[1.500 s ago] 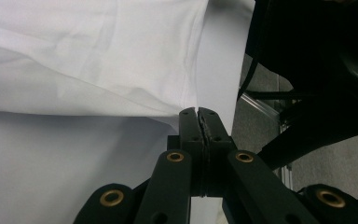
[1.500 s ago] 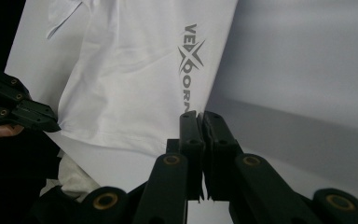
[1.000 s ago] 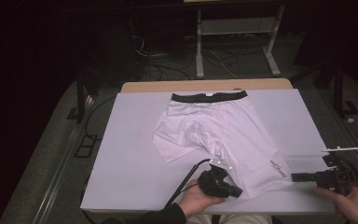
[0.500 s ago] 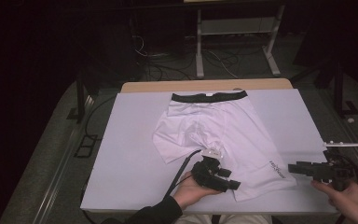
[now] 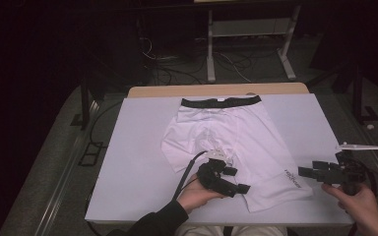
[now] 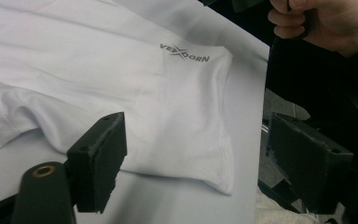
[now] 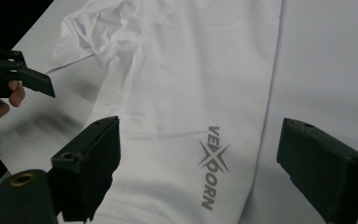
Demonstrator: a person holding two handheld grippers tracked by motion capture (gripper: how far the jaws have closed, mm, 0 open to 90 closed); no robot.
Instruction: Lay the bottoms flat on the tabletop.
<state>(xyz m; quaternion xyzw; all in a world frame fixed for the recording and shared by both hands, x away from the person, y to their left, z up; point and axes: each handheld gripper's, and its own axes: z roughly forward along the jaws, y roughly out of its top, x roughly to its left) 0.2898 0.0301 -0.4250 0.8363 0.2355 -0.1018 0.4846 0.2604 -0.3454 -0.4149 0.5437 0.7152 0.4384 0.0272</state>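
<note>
**Both grippers spread wide over the white shorts**

Left gripper (image 5: 225, 181) sits at the near hem of the white shorts (image 5: 226, 142), its jaws wide apart after just opening, with nothing pinched between them. The right gripper (image 5: 325, 172) hangs just off the shorts' right leg, jaws likewise just opened and clear of the cloth.

From above, the shorts lie flat on the white table (image 5: 128, 162), black waistband (image 5: 220, 102) at the far edge, one leg tucked short on the left, the other stretched toward the near right corner. The left gripper view adds what the high view blurs: the hem curling slightly off the table (image 6: 191, 205) and the grey "VEXOORN" logo (image 6: 185, 52), with the other hand (image 6: 326, 23) beyond it. The right gripper view looks straight down that same logo (image 7: 212, 165) between its open jaws, and catches the left gripper's jaw tip (image 7: 25, 77) at its left edge.

Behind the table, a white metal stand (image 5: 248, 34) and loose cables (image 5: 162, 64) lie on the dark floor.
</note>
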